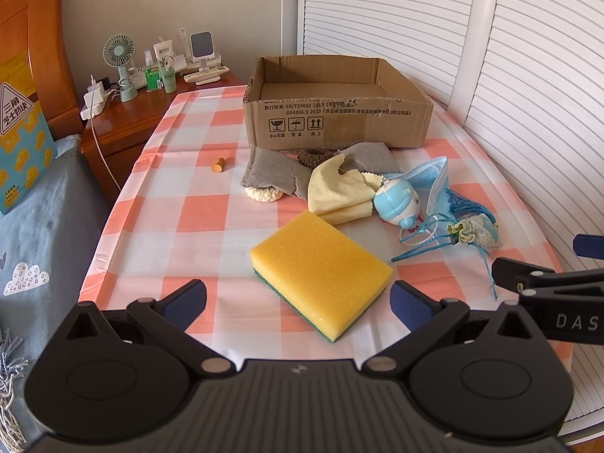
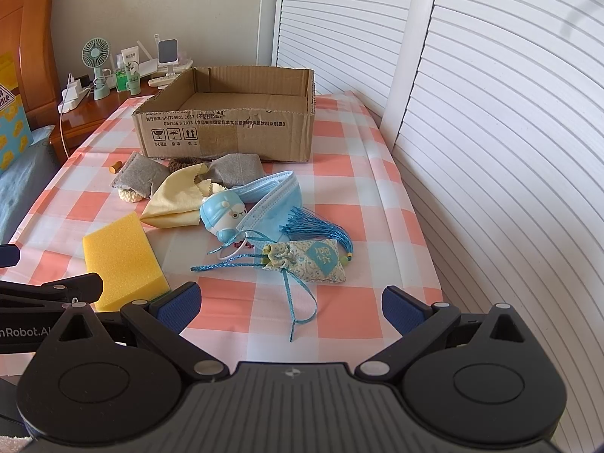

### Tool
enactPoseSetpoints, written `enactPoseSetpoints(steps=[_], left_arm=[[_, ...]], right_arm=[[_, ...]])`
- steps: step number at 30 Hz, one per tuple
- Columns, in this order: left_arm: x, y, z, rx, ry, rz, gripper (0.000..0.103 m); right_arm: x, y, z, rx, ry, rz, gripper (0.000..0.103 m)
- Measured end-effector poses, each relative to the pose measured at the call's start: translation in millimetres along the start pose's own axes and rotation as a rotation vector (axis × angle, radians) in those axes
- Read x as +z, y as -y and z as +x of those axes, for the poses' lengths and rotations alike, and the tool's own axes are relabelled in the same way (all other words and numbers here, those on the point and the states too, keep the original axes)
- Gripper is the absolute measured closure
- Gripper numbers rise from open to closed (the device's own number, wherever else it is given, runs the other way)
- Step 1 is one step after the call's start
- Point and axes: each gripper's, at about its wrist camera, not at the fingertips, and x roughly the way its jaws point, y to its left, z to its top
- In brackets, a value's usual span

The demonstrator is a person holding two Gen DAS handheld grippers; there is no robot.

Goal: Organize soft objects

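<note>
Ahead of my left gripper [image 1: 298, 302], fingers spread and empty, the yellow sponge [image 1: 321, 268] lies between them, long axis diagonal. My right gripper [image 2: 290, 302] is likewise spread, facing the sachet [image 2: 313, 260]; cardboard box [image 1: 336, 113] beyond.

Brown hair tie [image 1: 316, 157]: we see only its top, behind the grey cloth [image 1: 272, 173].
Cream knitted piece [image 1: 263, 194]: mostly under that cloth.
Nightstand labels: too small to read.

Sponge [image 1: 321, 275] lies before cloths [image 1: 339, 192], box [image 1: 336, 113] behind.
</note>
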Motion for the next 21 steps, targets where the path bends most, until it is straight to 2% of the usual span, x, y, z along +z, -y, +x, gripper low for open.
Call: enactPoseSetpoints(steps=[21], left_arm=[[2.0, 0.6, -2.9, 0.002, 0.002, 0.002, 0.001]], right_arm=[[-0.1, 0.4, 0.5, 0.0, 0.001, 0.0, 0.0]])
